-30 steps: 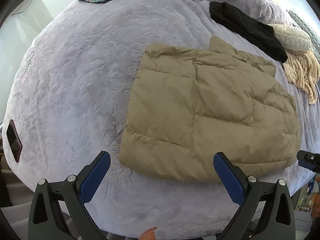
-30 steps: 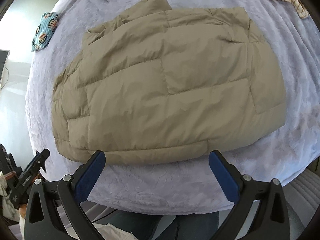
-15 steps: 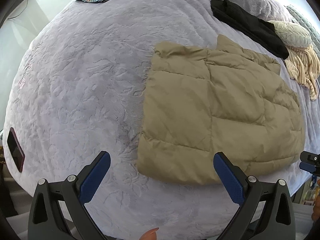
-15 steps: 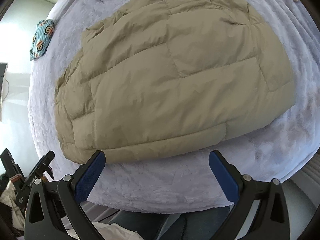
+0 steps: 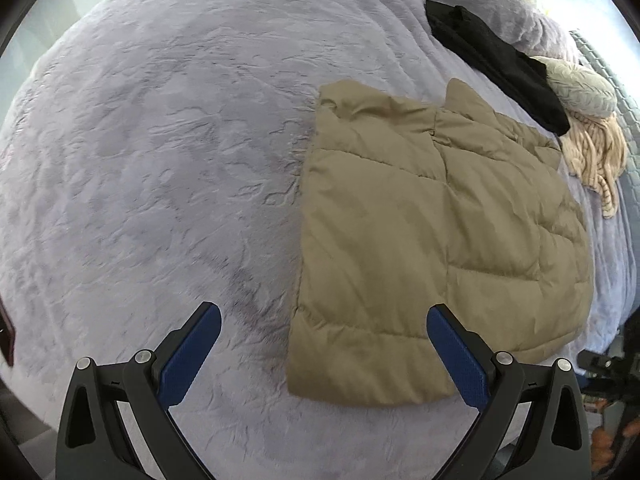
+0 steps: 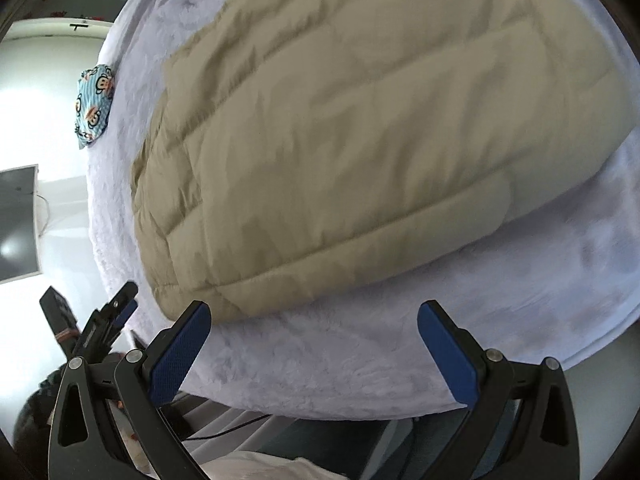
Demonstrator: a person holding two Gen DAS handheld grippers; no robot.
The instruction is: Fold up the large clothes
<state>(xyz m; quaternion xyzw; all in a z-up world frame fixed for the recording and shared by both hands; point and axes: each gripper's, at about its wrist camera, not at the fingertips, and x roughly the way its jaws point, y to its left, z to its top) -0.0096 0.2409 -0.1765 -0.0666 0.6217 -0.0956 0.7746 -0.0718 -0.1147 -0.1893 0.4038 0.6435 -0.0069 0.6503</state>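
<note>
Khaki quilted puffer jacket (image 5: 440,232) is what you are working on, so start from your tools. Your left tool (image 5: 324,354) hangs with its blue-padded jaws spread wide and empty; the jacket's near hem corner lies between them, nearer the right finger at about 4 o'clock. Your right tool (image 6: 314,350) is likewise wide apart and holds nothing, with the jacket's hem (image 6: 320,264) just past its left finger, running from 10 toward 2 o'clock.

Beyond the tools, the jacket lies flat and already folded narrower on the lilac plush bed cover (image 5: 160,160), toward the bed's near edge. Farther off at 1 o'clock in the left view sit a black garment (image 5: 496,60) and a cream striped knit (image 5: 596,152), well apart from your work; a blue monkey-print cloth (image 6: 94,104) lies at the far edge.

Expect the jacket to be light, soft and springy, with a slick shell that slips and puffs back open. Pinch through the whole stacked thickness at the stitched hem corners, where the filling is thinnest, not on the padded panels.
</note>
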